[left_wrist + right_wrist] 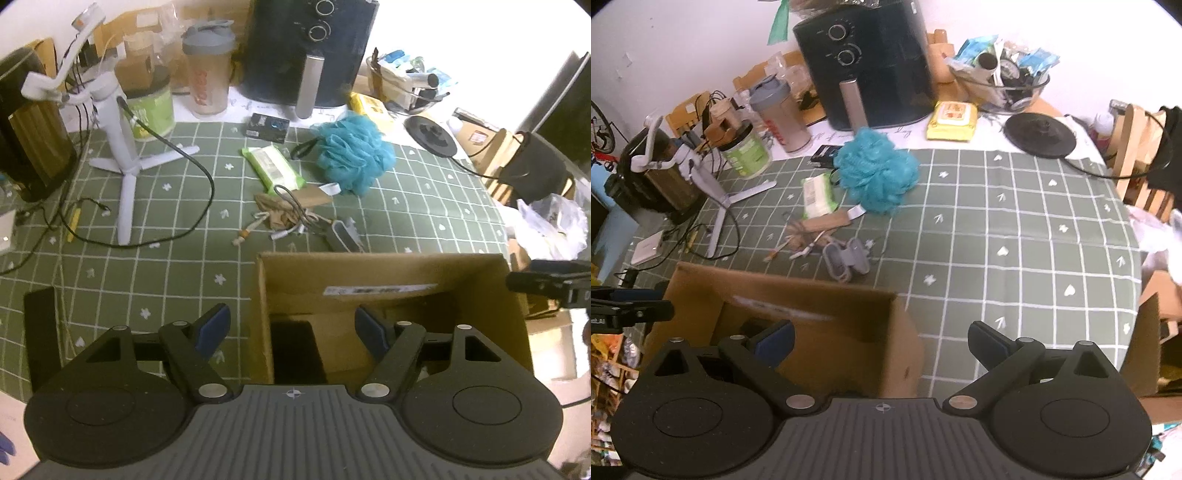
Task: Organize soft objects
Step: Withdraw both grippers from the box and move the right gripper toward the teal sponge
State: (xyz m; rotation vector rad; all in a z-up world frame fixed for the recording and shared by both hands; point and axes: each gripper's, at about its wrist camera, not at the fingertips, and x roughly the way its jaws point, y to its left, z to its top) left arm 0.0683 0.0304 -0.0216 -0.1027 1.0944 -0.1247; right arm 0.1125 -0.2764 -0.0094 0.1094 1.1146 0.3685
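A teal mesh bath pouf (352, 153) (877, 170) lies on the green checked tablecloth (424, 206) (1015, 229) in front of the black air fryer. A green wet-wipes pack (271, 166) (817, 195) lies beside it on the left. An open cardboard box (480, 295) (827, 325) stands at the near edge. My left gripper (293, 328) hangs open over the box's left wall, nothing between its fingers. My right gripper (881, 341) is open above the box's right corner, also holding nothing. A yellow wipes pack (952, 116) lies farther back.
A small clutter of cords, a brown pouch (291, 206) and a grey case (846, 258) lies between box and pouf. A white tripod (127, 162) with cables stands left. Air fryer (868, 62), shaker bottle (207, 70), green jar and a glass bowl line the back.
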